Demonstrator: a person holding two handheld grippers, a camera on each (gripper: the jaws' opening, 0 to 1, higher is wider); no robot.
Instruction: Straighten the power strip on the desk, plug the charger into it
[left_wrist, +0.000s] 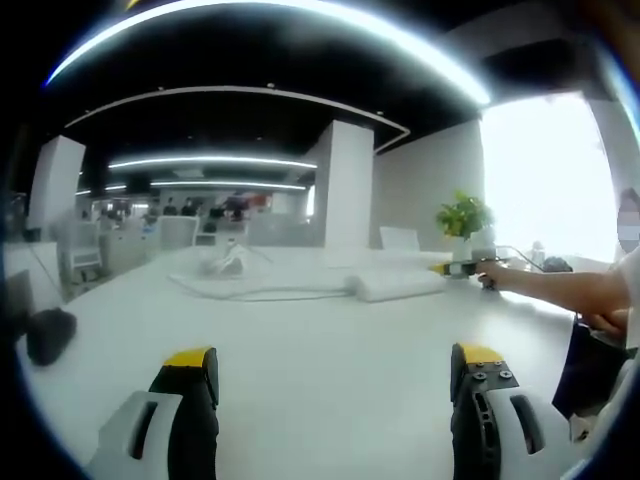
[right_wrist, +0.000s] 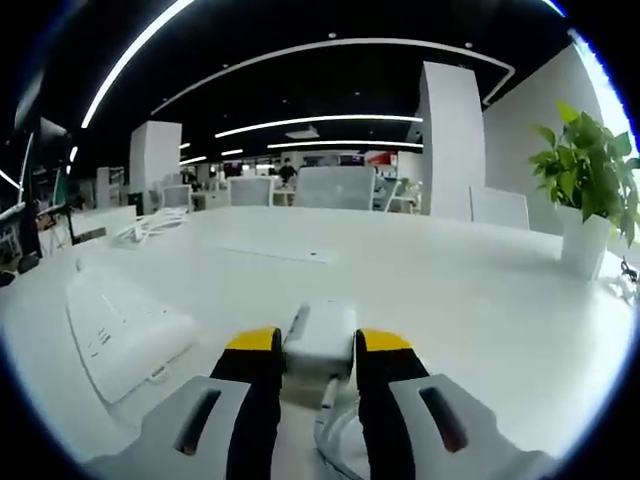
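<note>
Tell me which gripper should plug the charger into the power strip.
Right. The right gripper is already shut on the charger, with the power strip lying just beside it. The left gripper is open, farther away.

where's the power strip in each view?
Left gripper view: strip lies right of centre, far across the desk, near the right tool.
Right gripper view: strip lies lower left, beside the charger.
Shared landmark: potted plant.
</note>
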